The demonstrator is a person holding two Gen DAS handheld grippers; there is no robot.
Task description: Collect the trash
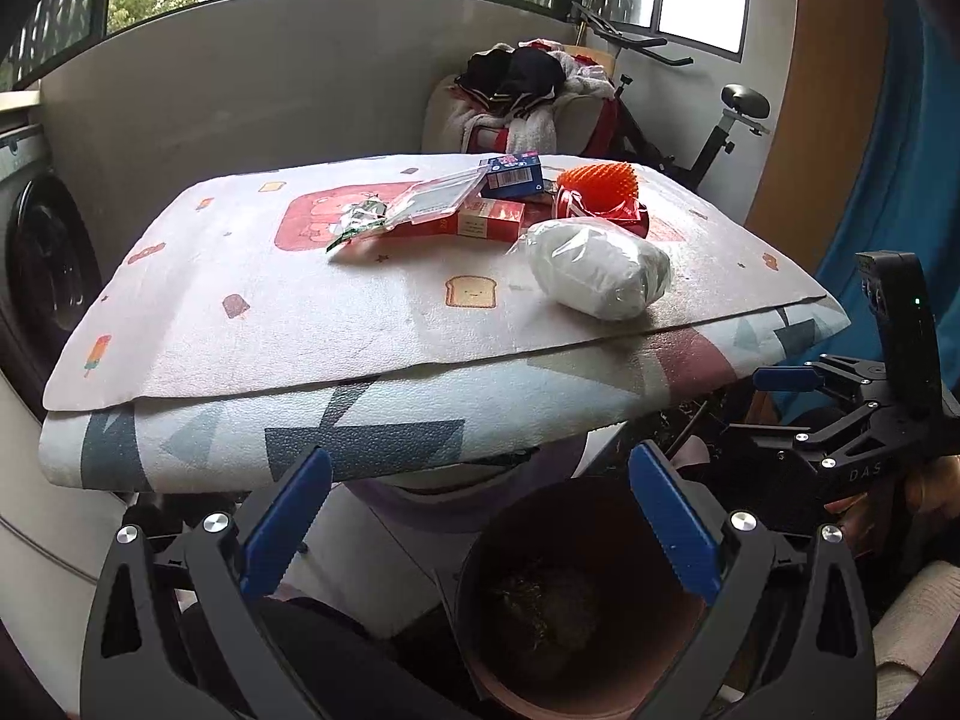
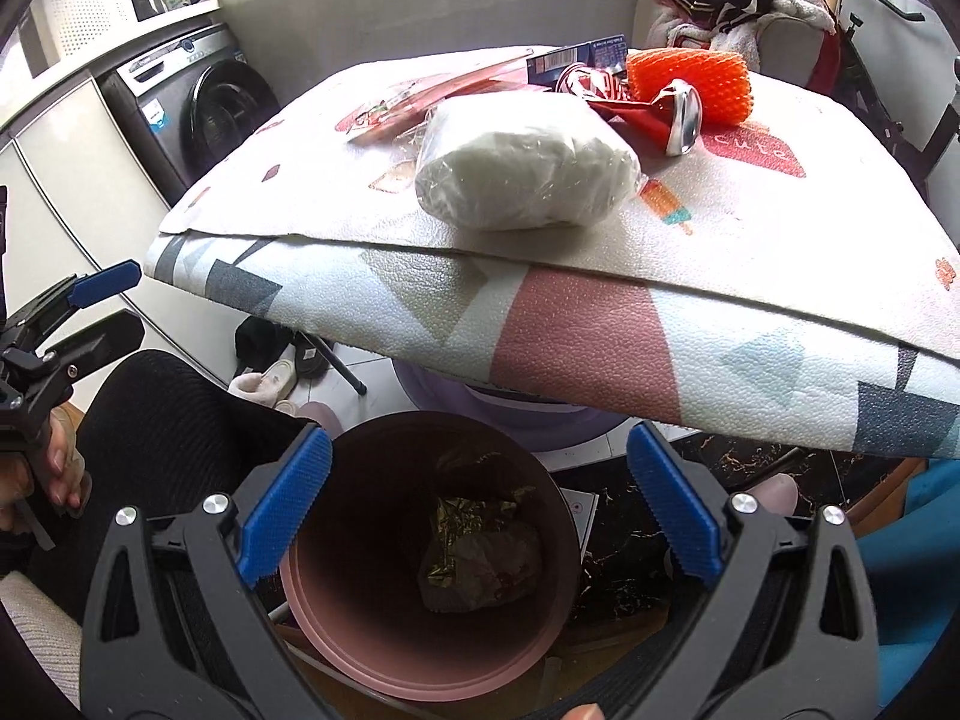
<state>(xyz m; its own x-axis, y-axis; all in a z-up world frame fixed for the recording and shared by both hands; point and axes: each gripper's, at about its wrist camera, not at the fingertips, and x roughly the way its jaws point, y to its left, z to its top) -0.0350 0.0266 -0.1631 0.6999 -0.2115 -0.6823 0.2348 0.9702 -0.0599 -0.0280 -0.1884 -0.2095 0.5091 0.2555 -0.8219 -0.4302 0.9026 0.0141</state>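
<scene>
- Left wrist view: left gripper point(image 1: 480, 516) gaping wide, nothing between its blue pads, held low at the near edge of the table point(image 1: 300, 438).
- Bin point(image 1: 576, 600) on the floor just below, under the table's near edge; dark scraps inside.
- On the mat point(image 1: 270, 324): white bag point(image 1: 600, 267) near right; behind it an orange spiky thing point(image 1: 594, 183) and a red can point(image 1: 600, 210); red box point(image 1: 486, 222), blue box point(image 1: 513, 174), clear tray point(image 1: 432, 198) and green wrapper point(image 1: 357, 222) far centre.
- Right gripper point(image 1: 798, 384) at the right edge, below table level; how far open, cannot tell here.
- Right wrist view: right gripper point(image 2: 480, 516) spread wide, empty, right above the bin point(image 2: 420, 630); foil and paper lie in it.
- White bag point(image 2: 522, 168) at the mat's near edge; can point(image 2: 648, 114) and orange thing point(image 2: 690, 87) behind it.
- Left gripper point(image 2: 108, 306) at the far left, fingers apart, holding nothing.
</scene>
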